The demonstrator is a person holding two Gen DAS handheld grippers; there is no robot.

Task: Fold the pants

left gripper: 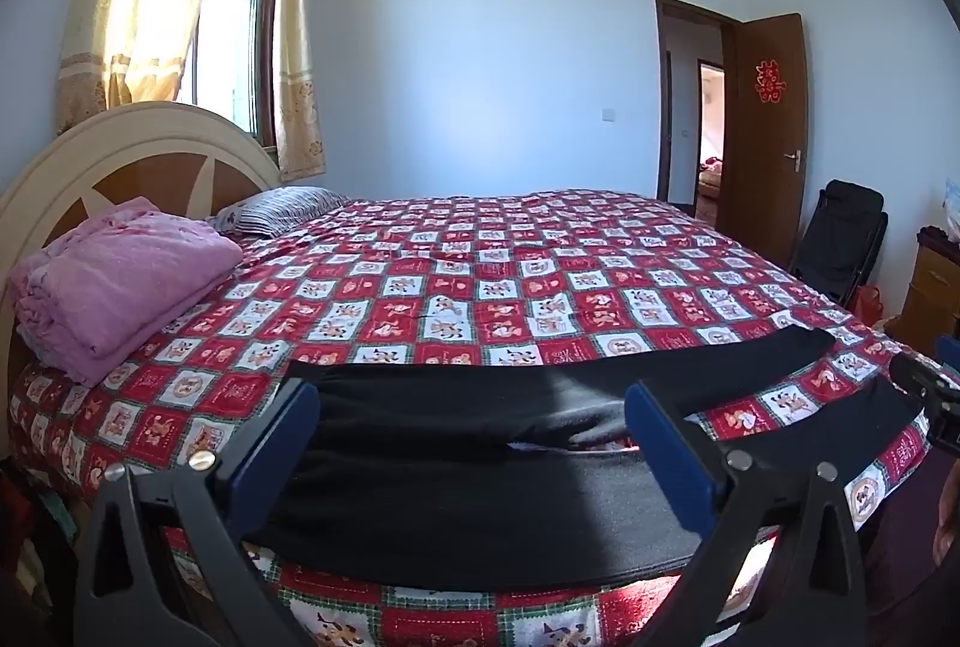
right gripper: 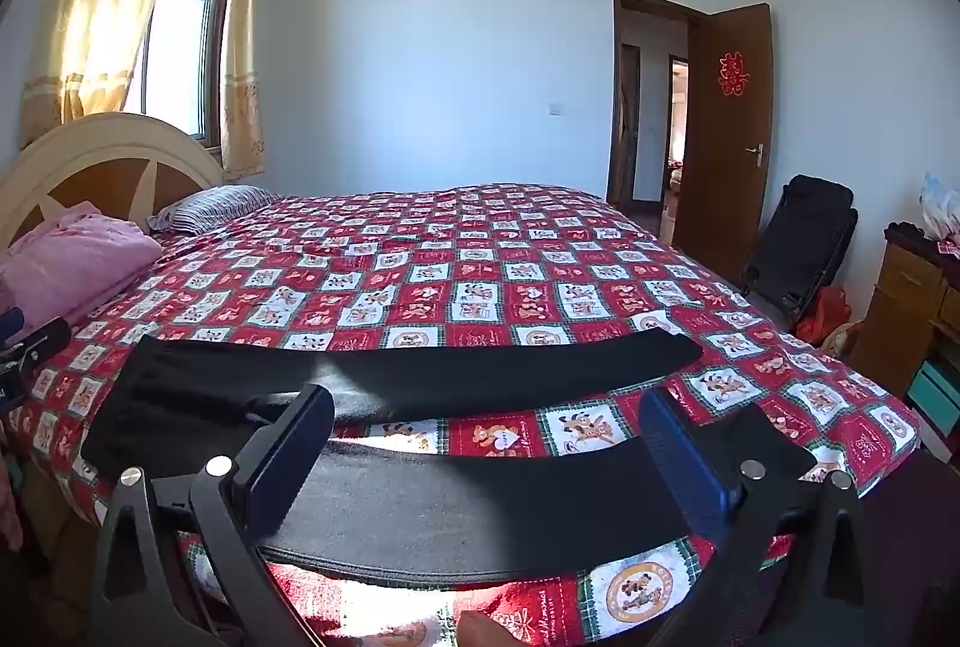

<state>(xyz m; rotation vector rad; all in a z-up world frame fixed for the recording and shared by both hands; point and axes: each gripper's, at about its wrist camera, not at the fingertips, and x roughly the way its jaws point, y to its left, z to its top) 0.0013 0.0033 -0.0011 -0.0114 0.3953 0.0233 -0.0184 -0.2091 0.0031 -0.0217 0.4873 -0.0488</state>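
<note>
Black pants (left gripper: 456,503) lie spread flat across the near edge of the bed, waist to the left, the two legs running right with a gap of bedspread between them. My left gripper (left gripper: 471,434) is open and empty, hovering over the waist and crotch part. My right gripper (right gripper: 486,443) is open and empty over the near leg (right gripper: 480,509); the far leg (right gripper: 456,368) lies beyond it. The right gripper shows at the right edge of the left wrist view (left gripper: 927,395), and the left gripper at the left edge of the right wrist view (right gripper: 30,347).
A red and white checked bedspread (left gripper: 480,275) covers the bed. A folded pink blanket (left gripper: 114,281) and a striped pillow (left gripper: 282,209) lie by the headboard (left gripper: 126,143). A black folding chair (right gripper: 804,239), wooden cabinet (right gripper: 912,305) and open door (right gripper: 726,131) stand to the right.
</note>
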